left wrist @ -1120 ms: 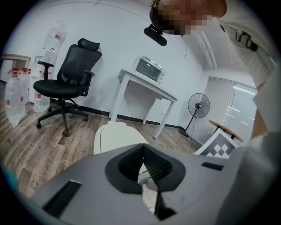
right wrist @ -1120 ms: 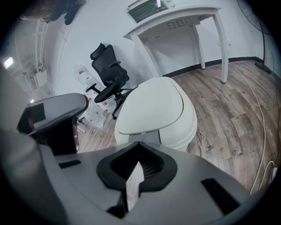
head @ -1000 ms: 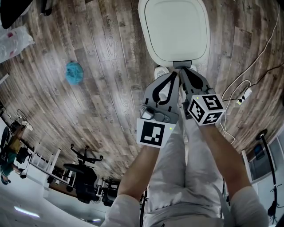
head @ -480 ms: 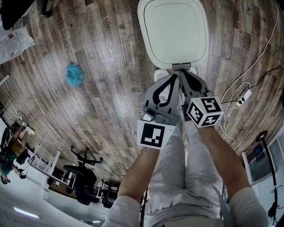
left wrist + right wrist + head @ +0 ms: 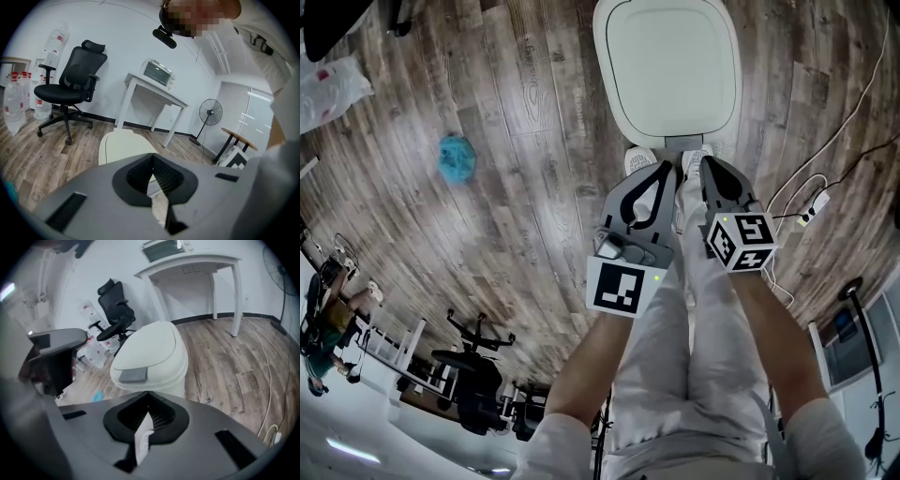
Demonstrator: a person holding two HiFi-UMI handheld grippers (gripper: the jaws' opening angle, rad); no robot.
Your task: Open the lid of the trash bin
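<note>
Seen from above, a white trash bin (image 5: 667, 70) stands on a wooden floor (image 5: 525, 197), its lid (image 5: 670, 56) closed flat. A grey pad (image 5: 682, 142) sits at the lid's near edge. The left gripper (image 5: 667, 169) and right gripper (image 5: 706, 165) are held side by side, pointing at the bin, their tips just short of the pad and above the person's white shoes (image 5: 638, 157). Both grippers' jaws are pressed together with nothing between them. A blue cloth (image 5: 457, 157) lies well apart to the left, and a white cable (image 5: 830, 141) trails on the right. Beyond the bin stand an office chair (image 5: 70, 89) and a white table (image 5: 154, 91).
</note>
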